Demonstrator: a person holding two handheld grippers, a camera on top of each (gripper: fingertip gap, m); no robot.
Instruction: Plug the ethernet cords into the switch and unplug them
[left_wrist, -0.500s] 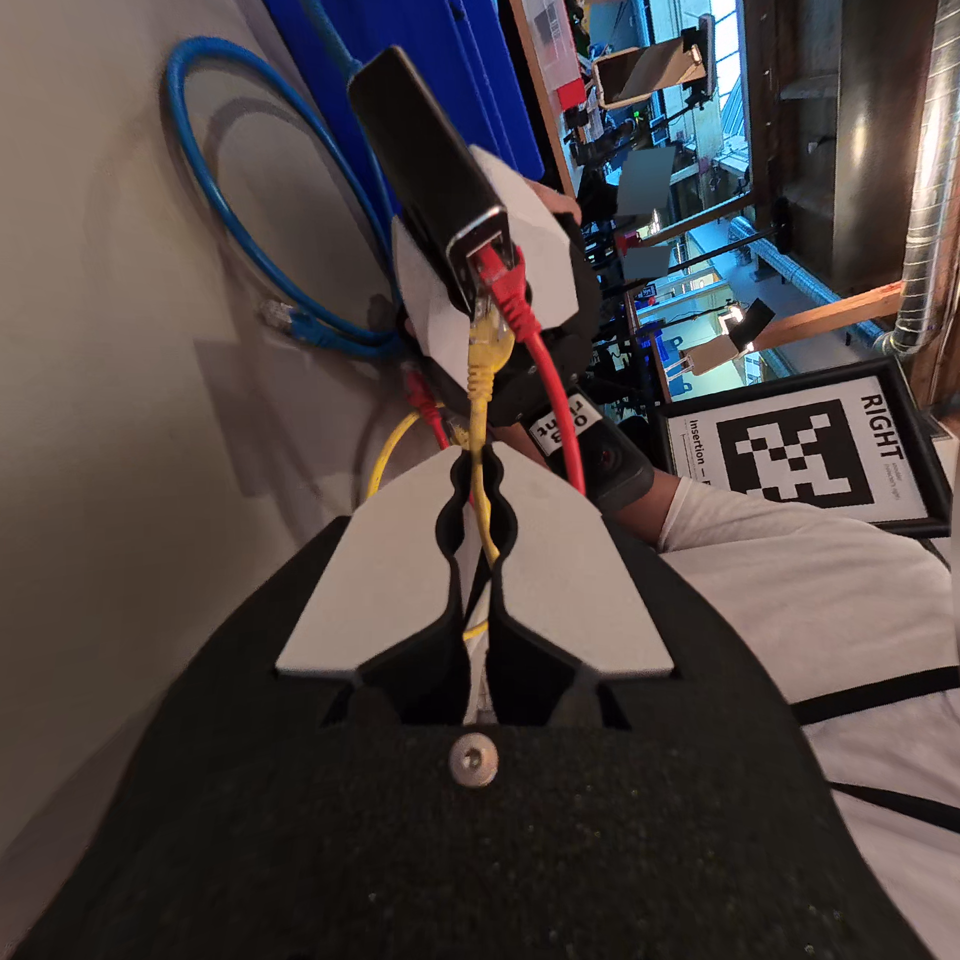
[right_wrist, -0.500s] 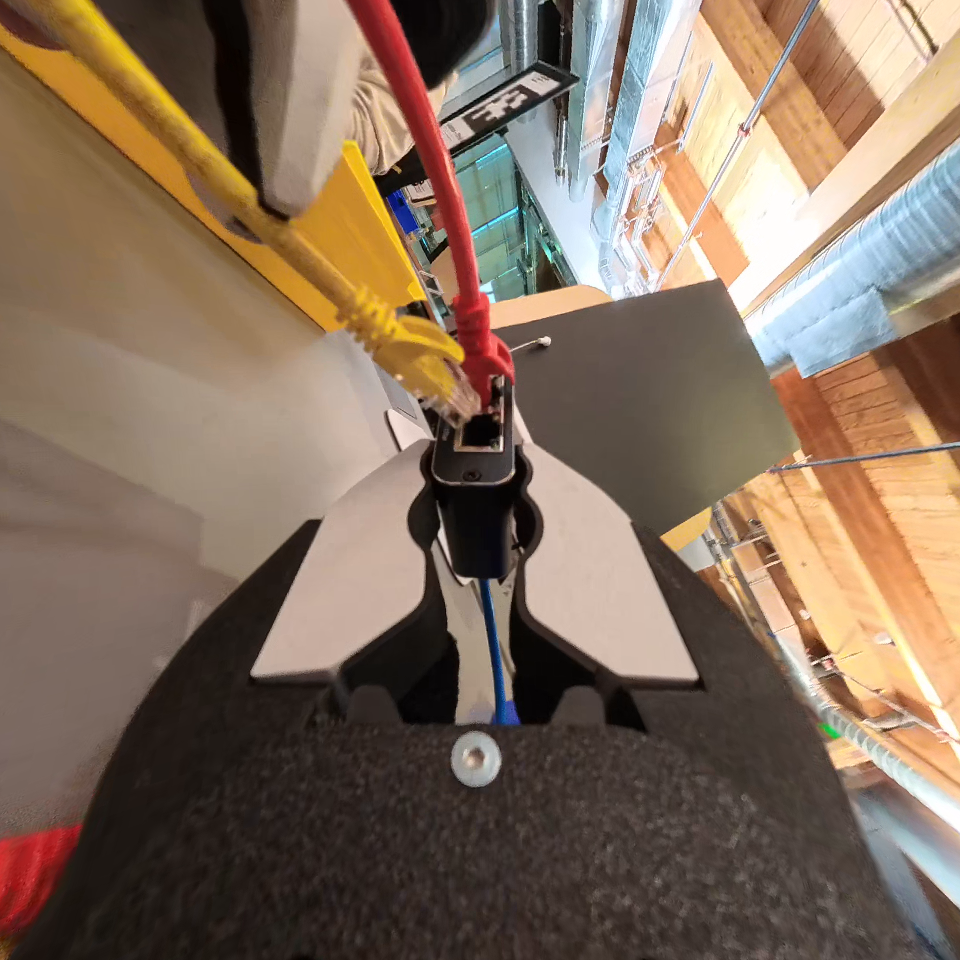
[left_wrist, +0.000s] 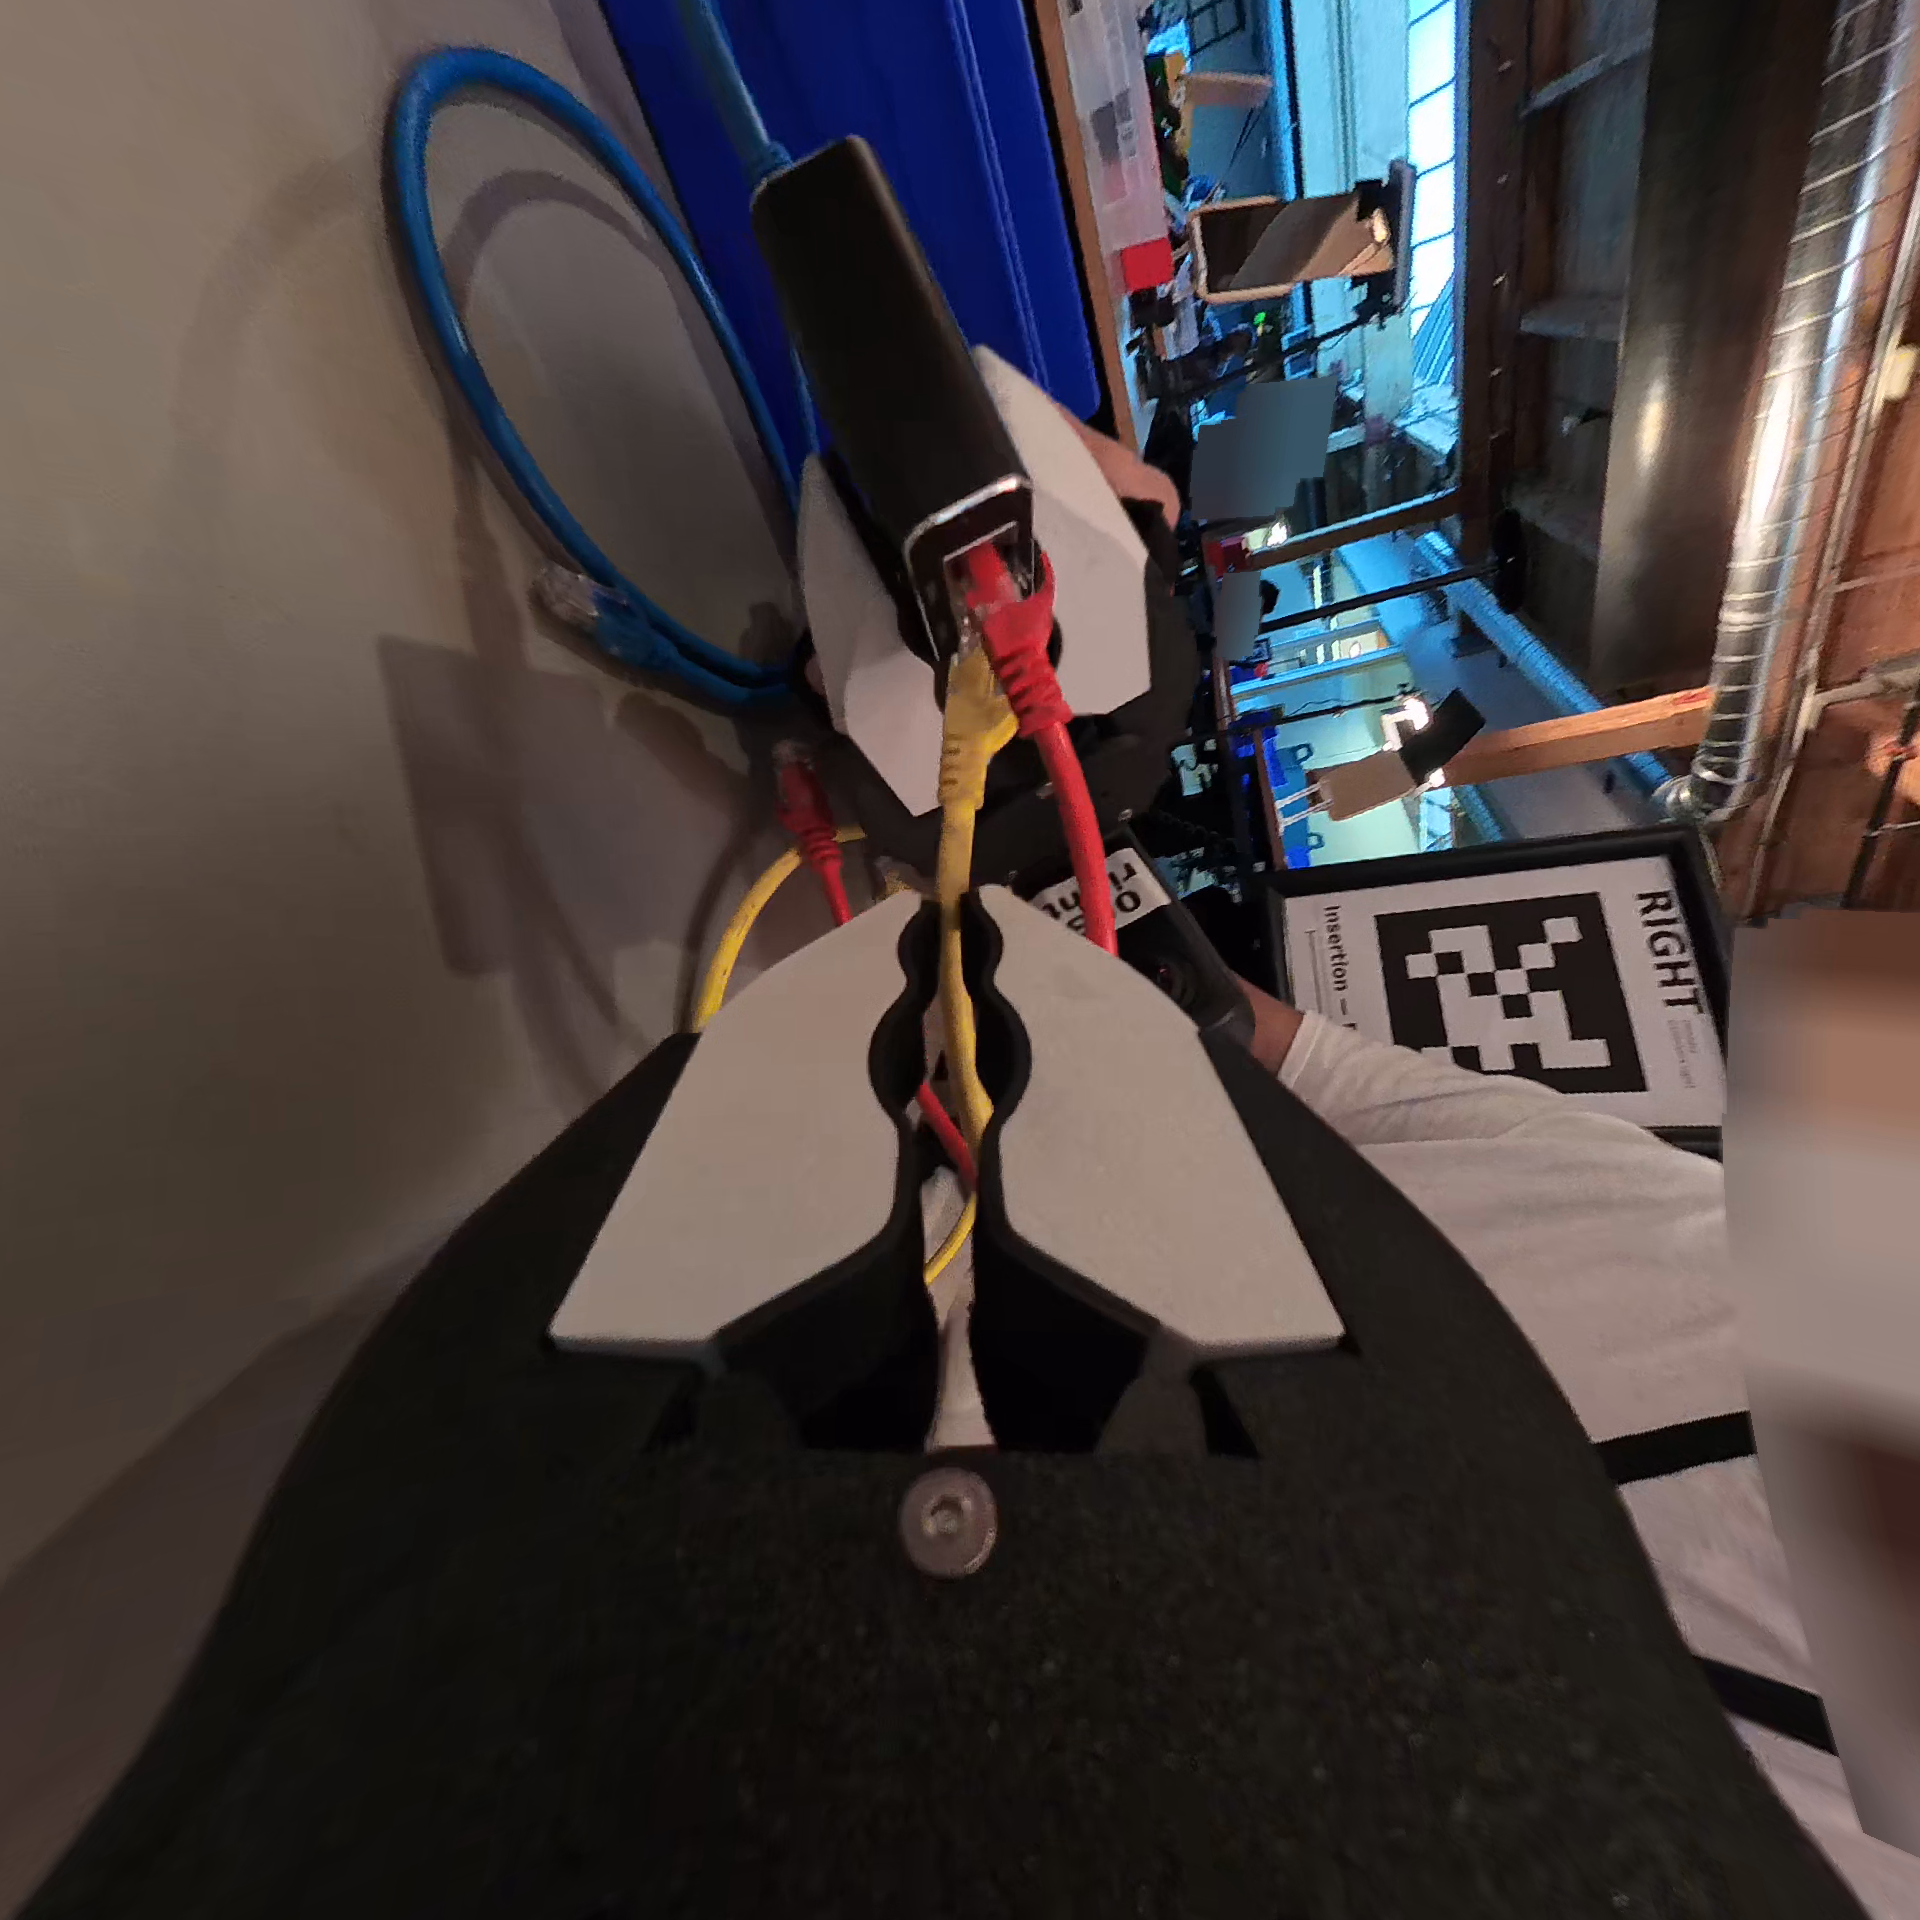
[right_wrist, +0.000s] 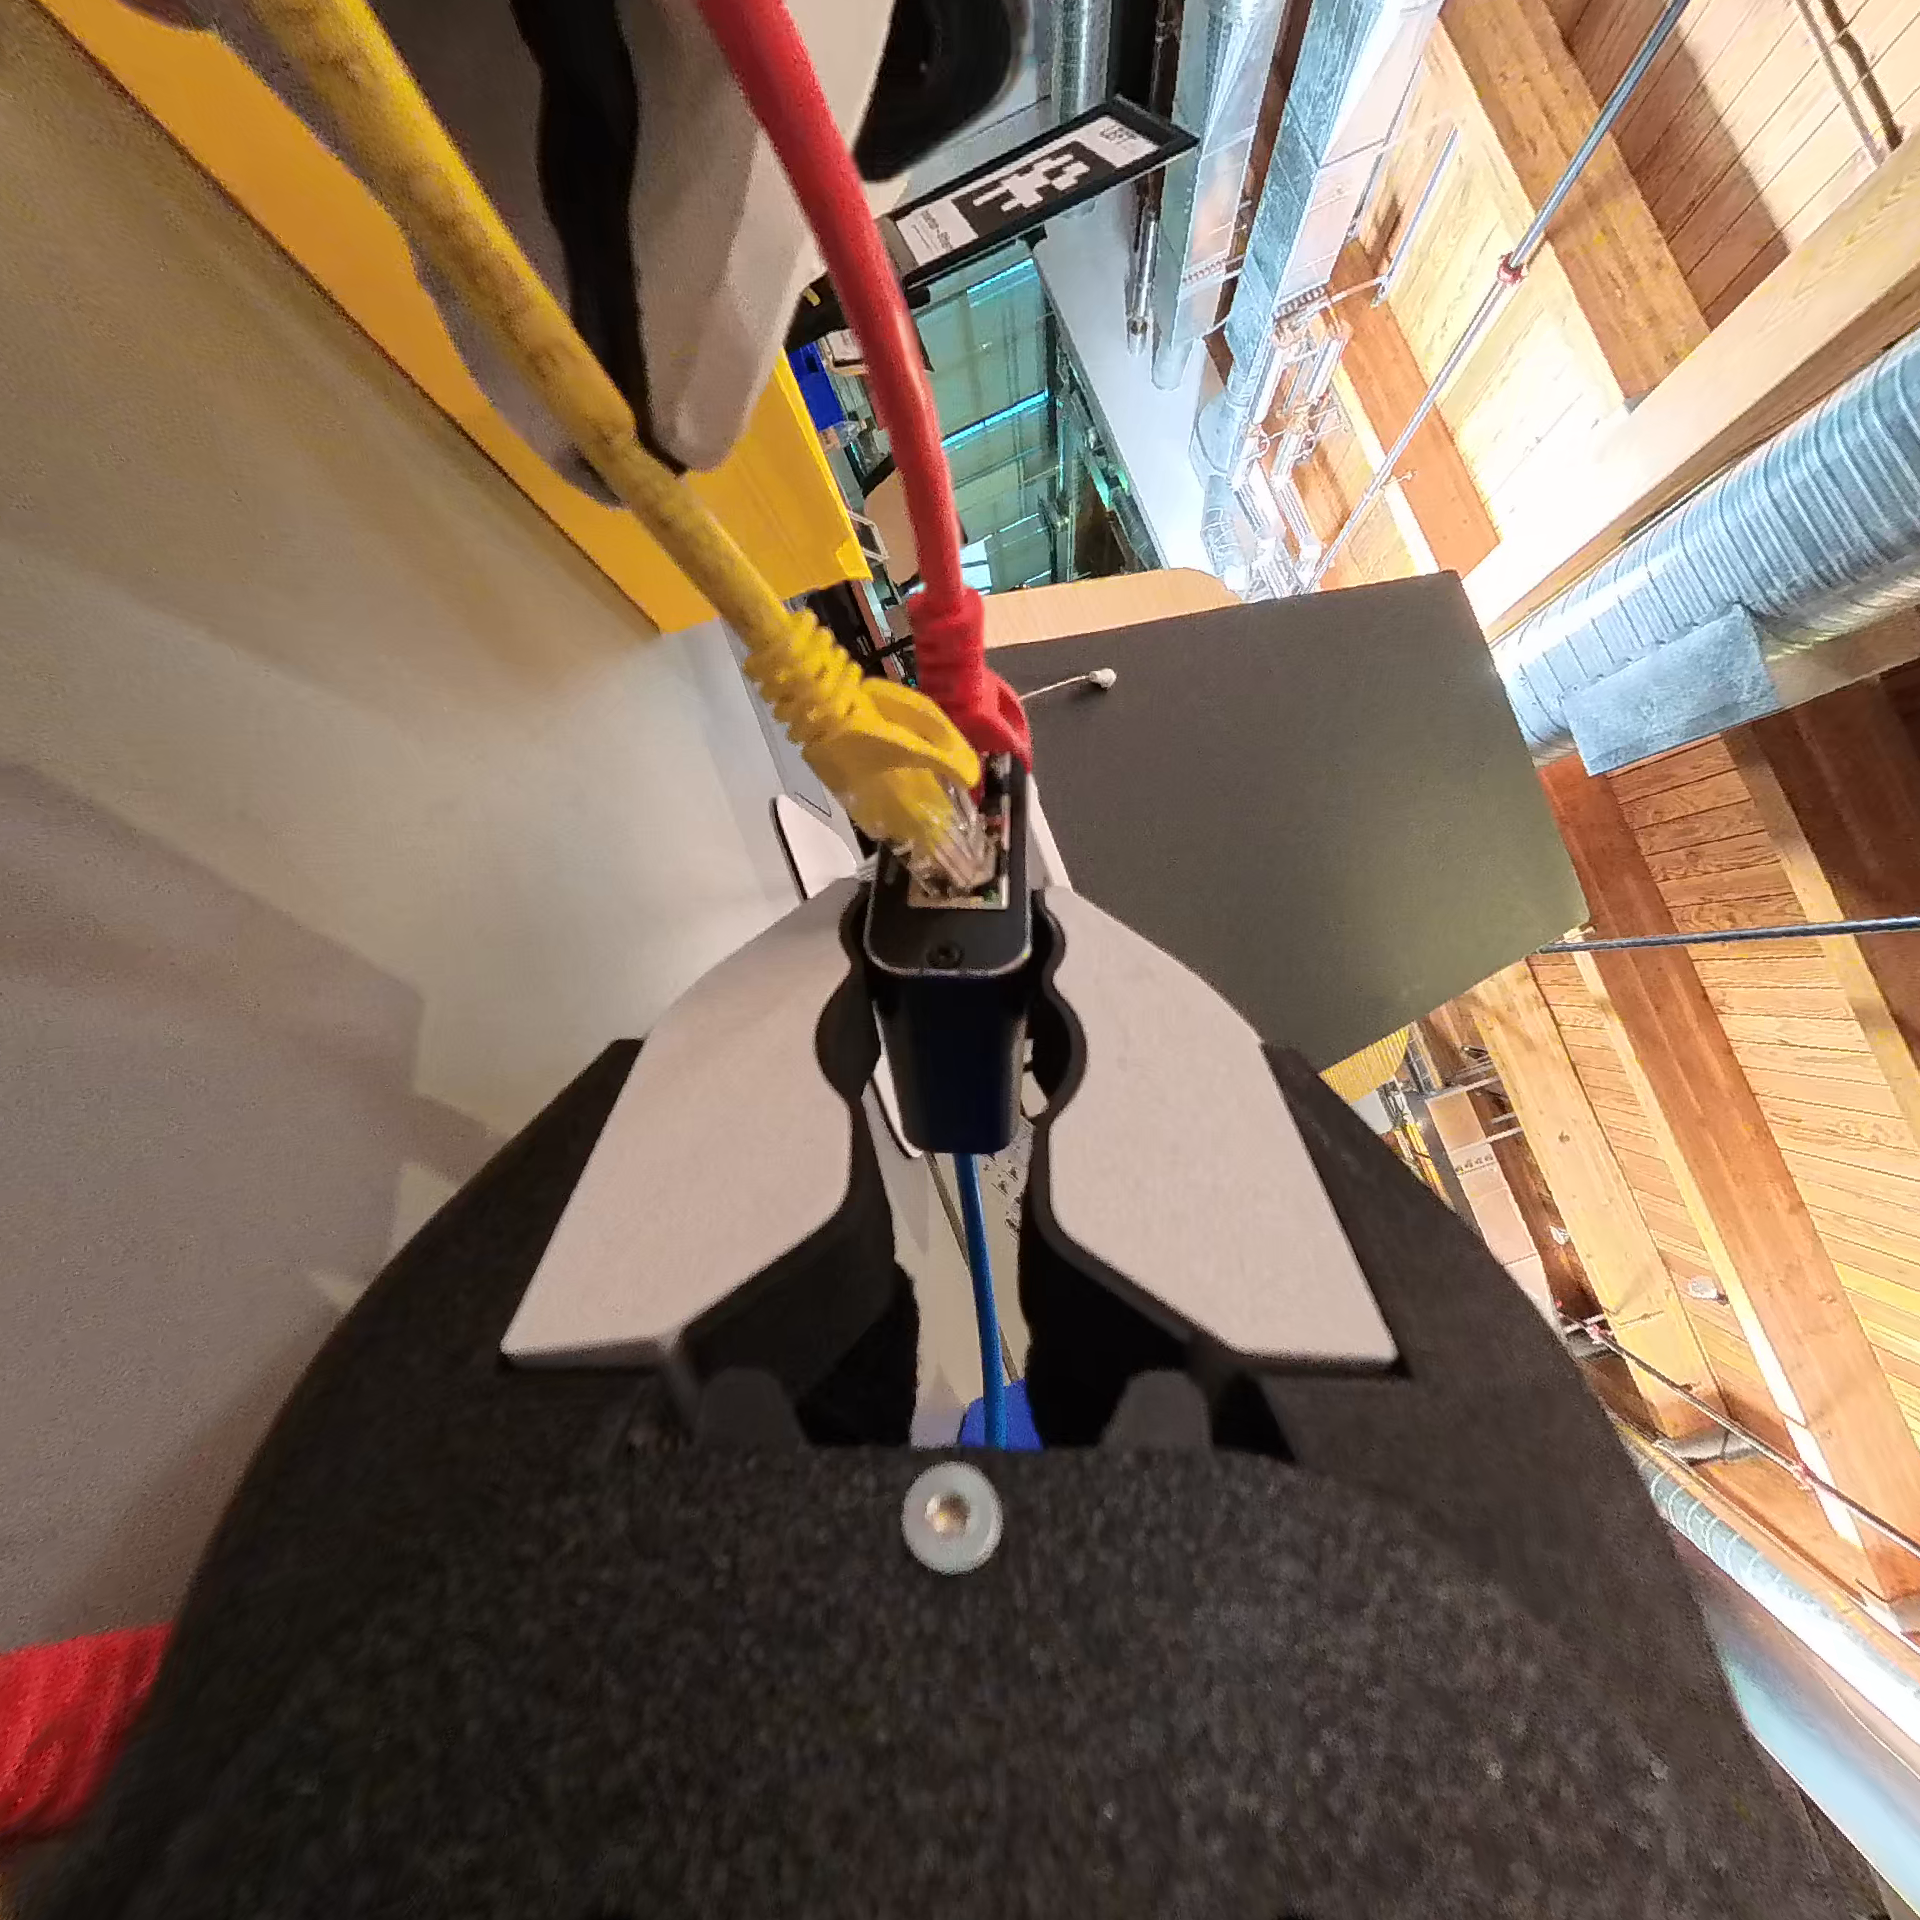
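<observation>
Two grippers are at work. The left gripper (left_wrist: 951, 920), with grey fingers on a black foam-covered body, is pinched nearly closed around the thin yellow ethernet cord (left_wrist: 961, 997), which runs on between the fingers until the gripper body hides it. The right gripper (right_wrist: 951, 935) clamps the small black rectangular switch (right_wrist: 951, 1039) by its sides, near the port end.

Three cords meet the switch. The yellow cord's plug (right_wrist: 883, 748) sits at the mouth of a port on the end face; whether it is fully seated cannot be told, since its clear tip is blurred. The red ethernet cord (right_wrist: 883, 343) is plugged in beside it. A blue ethernet cord (left_wrist: 520, 395) leaves the switch's far end and coils on the pale tabletop (left_wrist: 208, 623), one loose plug showing; its other end is hidden behind the switch.

One more red plug (left_wrist: 805, 800) lies loose on the table beside the right gripper. Beyond stands one black-framed marker sign (left_wrist: 1507, 987), partly cut off by a white sleeve (left_wrist: 1507, 1195).
</observation>
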